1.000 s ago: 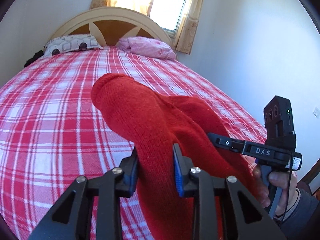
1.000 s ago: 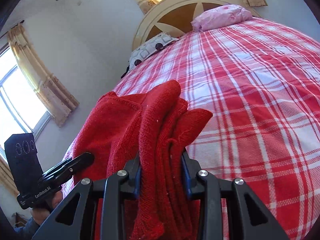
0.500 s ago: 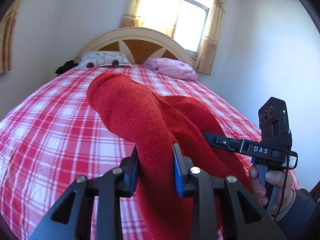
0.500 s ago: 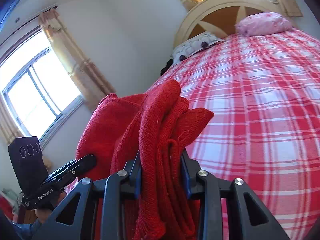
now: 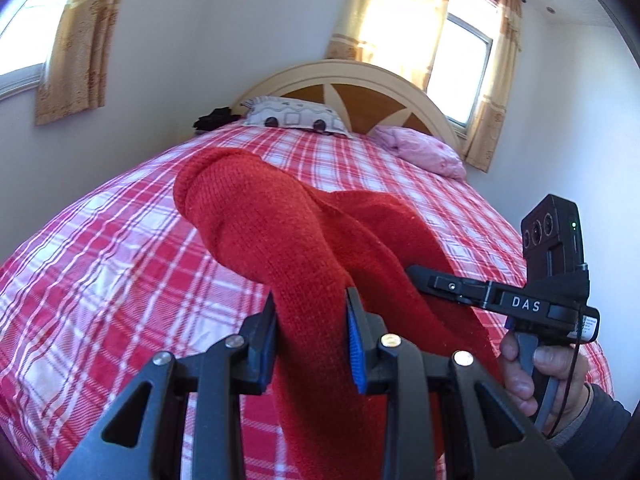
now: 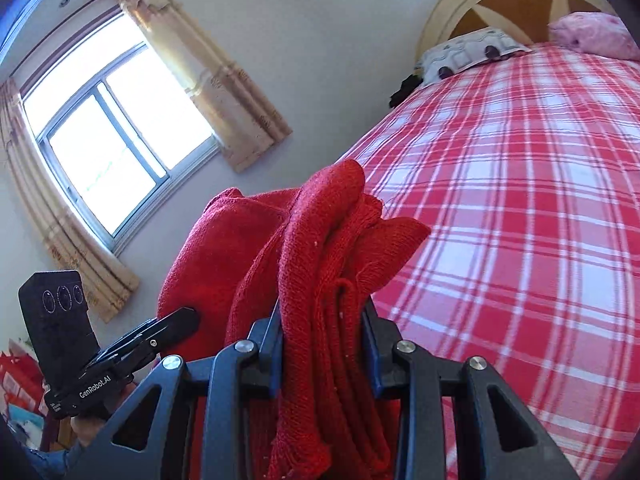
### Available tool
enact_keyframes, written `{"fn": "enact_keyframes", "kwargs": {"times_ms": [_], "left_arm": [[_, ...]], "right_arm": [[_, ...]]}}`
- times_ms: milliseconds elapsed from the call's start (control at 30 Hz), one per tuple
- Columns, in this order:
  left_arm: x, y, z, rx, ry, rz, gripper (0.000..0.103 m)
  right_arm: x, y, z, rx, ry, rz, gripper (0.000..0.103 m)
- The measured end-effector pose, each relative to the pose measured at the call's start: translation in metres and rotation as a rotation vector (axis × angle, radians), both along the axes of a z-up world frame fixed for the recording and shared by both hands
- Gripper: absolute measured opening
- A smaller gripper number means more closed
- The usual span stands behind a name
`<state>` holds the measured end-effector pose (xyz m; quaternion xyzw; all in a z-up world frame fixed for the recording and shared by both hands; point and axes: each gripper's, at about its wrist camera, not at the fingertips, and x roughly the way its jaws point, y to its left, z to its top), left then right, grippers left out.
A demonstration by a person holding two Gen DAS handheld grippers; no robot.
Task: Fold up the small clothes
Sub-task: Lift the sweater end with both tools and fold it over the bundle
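A red knitted garment (image 5: 288,240) hangs between both grippers, lifted above the bed. My left gripper (image 5: 312,320) is shut on a thick fold of it. My right gripper (image 6: 324,320) is shut on a bunched edge of the same red garment (image 6: 320,248). In the left wrist view the right gripper's body (image 5: 520,300) shows at the right, its fingertips hidden in the cloth. In the right wrist view the left gripper's body (image 6: 100,360) shows at the lower left, its tip against the cloth.
A bed with a red and white plaid cover (image 5: 100,280) lies below and ahead. A patterned pillow (image 5: 296,116) and a pink pillow (image 5: 420,152) lie by the arched headboard (image 5: 360,88). Curtained windows stand behind and at the left (image 6: 112,140).
Both grippers have risen and tilted upward with the garment; more wall, window and curtain show now. Their hold on the cloth has not changed.
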<state>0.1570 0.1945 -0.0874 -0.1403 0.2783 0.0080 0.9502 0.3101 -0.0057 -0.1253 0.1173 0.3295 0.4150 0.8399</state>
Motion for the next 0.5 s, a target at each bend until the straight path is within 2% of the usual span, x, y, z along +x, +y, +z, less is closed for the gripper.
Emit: {"fn": "enact_keyframes", "kwargs": {"times_ms": [500], "left_arm": [[-0.016, 0.056, -0.036, -0.042, 0.050, 0.090, 0.031]], "right_arm": [[0.013, 0.081, -0.029, -0.089, 0.057, 0.086, 0.033]]}}
